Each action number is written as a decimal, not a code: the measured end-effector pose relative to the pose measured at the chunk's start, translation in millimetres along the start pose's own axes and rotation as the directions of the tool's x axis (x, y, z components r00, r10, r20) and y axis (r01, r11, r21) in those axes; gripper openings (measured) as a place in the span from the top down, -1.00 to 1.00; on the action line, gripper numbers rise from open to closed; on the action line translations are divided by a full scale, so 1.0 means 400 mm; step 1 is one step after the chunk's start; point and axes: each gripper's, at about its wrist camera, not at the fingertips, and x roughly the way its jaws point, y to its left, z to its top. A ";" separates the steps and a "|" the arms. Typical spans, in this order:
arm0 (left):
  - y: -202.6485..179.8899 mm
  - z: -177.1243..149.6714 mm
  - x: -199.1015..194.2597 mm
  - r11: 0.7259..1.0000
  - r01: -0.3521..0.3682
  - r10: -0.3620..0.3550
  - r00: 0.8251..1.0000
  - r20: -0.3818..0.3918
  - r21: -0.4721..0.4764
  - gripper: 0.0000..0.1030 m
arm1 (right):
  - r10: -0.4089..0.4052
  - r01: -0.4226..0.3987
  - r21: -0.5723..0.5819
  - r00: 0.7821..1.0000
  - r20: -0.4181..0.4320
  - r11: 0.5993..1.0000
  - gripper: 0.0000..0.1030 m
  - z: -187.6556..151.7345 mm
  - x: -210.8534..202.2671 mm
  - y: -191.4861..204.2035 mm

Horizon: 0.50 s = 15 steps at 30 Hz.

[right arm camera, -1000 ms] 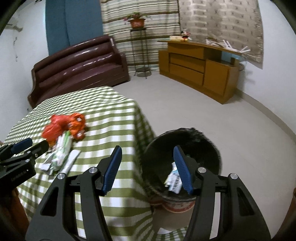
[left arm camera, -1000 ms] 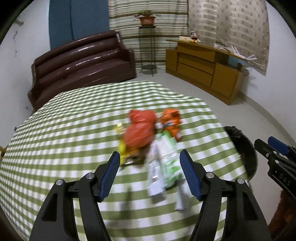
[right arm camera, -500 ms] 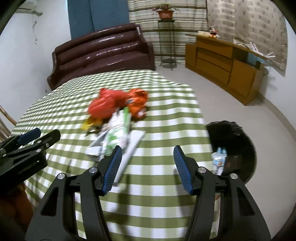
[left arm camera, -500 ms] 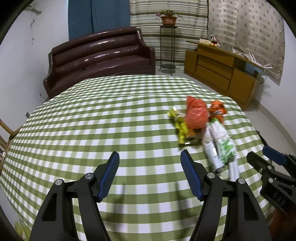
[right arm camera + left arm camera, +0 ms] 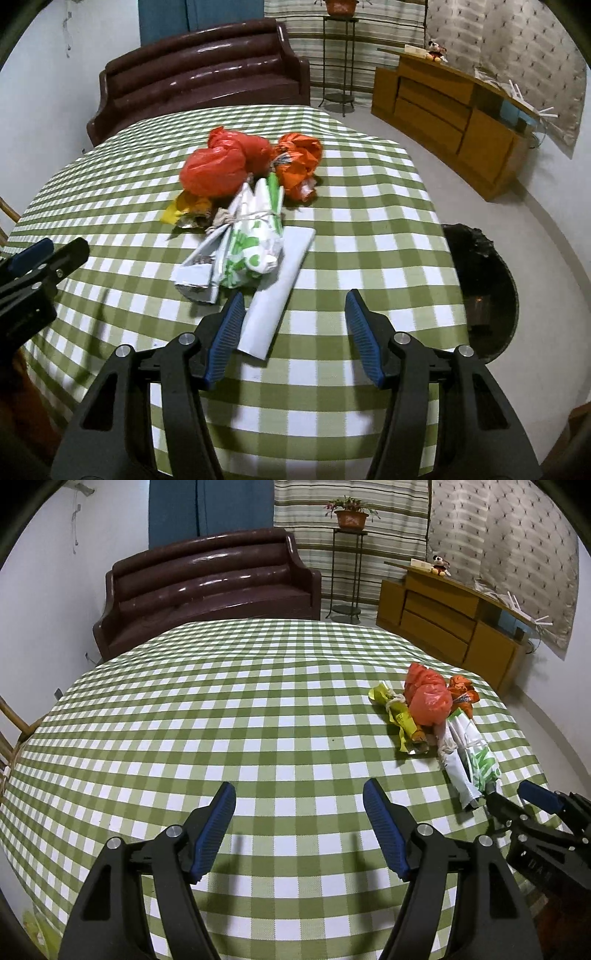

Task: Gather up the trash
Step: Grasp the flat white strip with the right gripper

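Note:
A pile of trash lies on the green-checked table: a red plastic bag, an orange wrapper, a yellow wrapper, a tied green-and-white bag and a flat white wrapper. My right gripper hovers over the pile's near end with its jaws closing. The white wrapper's end lies just inside the left finger, and neither pad presses it. My left gripper stands open over bare cloth, left of the pile, with nothing between its fingers. A black bin sits on the floor at the table's right.
A brown sofa stands behind the table. A wooden sideboard runs along the right wall, and a metal plant stand is in the back. In the left wrist view the right gripper shows at the table's right edge.
Both grippers have swung left, away from the bin and over the table. The trash pile now lies right in front of the right gripper. In the left view it slid to the right.

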 end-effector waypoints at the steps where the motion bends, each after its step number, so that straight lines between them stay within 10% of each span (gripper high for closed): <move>1: 0.002 -0.002 0.000 1.000 0.002 -0.002 1.000 -0.001 -0.001 -0.35 | -0.007 0.007 0.003 1.000 0.002 1.000 0.04 0.000 -0.002 -0.005; 9: -0.025 -0.009 0.006 0.999 0.034 -0.034 0.999 -0.019 0.018 -0.36 | 0.007 -0.007 -0.003 1.000 -0.002 1.000 0.63 0.009 0.003 -0.036; 15: -0.064 -0.007 0.003 0.998 0.057 -0.056 0.998 -0.026 0.035 -0.38 | 0.026 -0.025 -0.012 1.000 0.010 1.000 0.71 0.014 0.000 -0.050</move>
